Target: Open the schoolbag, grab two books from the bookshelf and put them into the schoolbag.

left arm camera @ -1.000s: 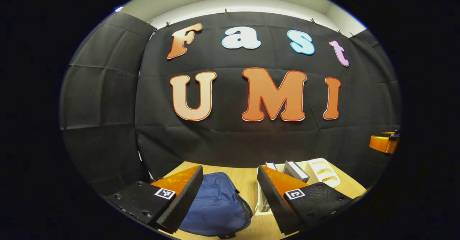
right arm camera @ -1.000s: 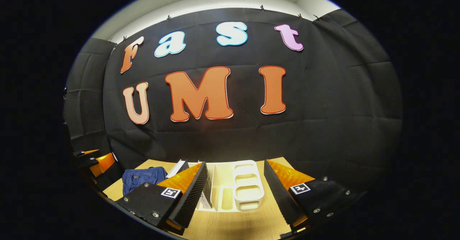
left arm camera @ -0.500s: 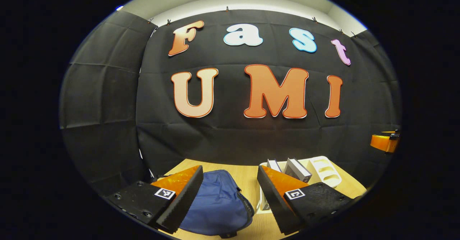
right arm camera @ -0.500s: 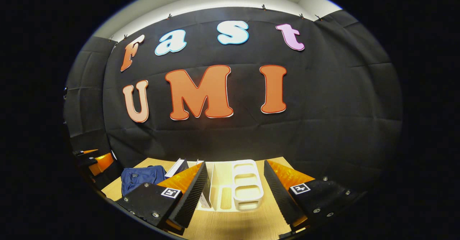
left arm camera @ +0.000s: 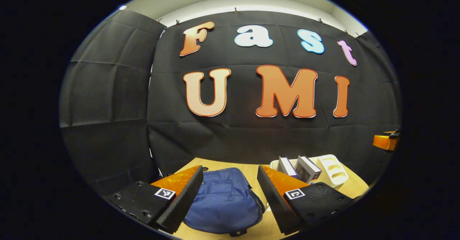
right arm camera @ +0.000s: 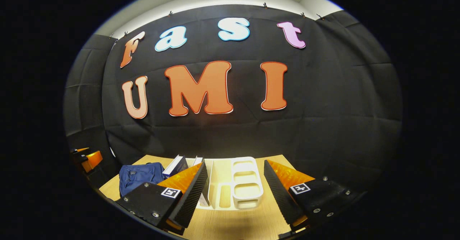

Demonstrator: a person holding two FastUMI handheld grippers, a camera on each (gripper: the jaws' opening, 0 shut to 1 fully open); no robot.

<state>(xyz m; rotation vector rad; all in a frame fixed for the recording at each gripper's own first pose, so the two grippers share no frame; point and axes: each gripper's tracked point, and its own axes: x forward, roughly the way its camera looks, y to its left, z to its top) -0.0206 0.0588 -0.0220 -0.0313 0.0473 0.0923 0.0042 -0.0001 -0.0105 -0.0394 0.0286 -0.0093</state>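
We see the soft blue fabric schoolbag lying flat on the pale wooden counter, and in the left gripper view it sits squarely between our left gripper's fingers, just ahead of them. Half a second ago it lay more toward the near-left finger; the view has since swung so the bag is centred and the books have slid off toward the far-right finger. We judge this as the left hand lining up on the bag for the opening step, which has not yet begun: the bag looks closed, its dark zipper edge running down the side nearest the right-hand finger.

The left fingers stand wide apart and grip nothing.

Beyond the right-hand finger, two grey-covered books lean in the white plastic slotted bookshelf. In the right gripper view the same bookshelf lies between our right gripper's fingers, the books by the left-hand finger, the schoolbag farther out on that side. Those fingers too are spread wide and empty, and this view has barely shifted.
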